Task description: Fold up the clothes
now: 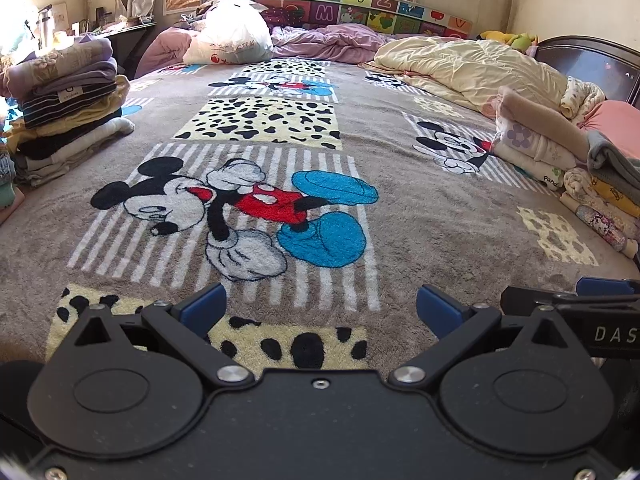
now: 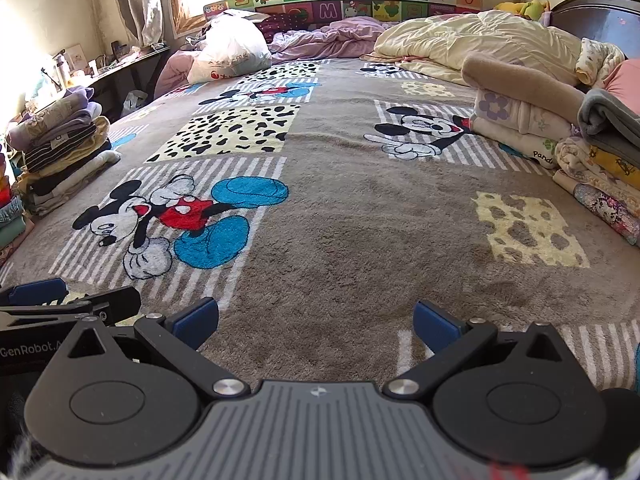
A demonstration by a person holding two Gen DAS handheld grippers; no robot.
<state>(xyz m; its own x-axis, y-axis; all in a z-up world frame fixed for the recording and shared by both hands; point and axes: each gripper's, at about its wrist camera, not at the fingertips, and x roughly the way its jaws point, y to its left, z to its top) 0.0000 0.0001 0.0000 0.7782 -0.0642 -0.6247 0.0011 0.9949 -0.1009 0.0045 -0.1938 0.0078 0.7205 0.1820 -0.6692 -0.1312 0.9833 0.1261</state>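
A big bed blanket [image 1: 360,208] with cartoon mouse pictures fills both views. On it, at about 9 o'clock, stands a stack of folded clothes [image 1: 68,100]. At about 3 o'clock lies a second pile of folded clothes [image 2: 560,140], and behind it, at 1 o'clock, a cream quilt [image 1: 472,64]. At 11 o'clock sits a white bag [image 2: 230,50]. The left gripper [image 1: 320,312] and the right gripper [image 2: 316,324] hover side by side at 6 o'clock, both spread wide with nothing between the blue pads.
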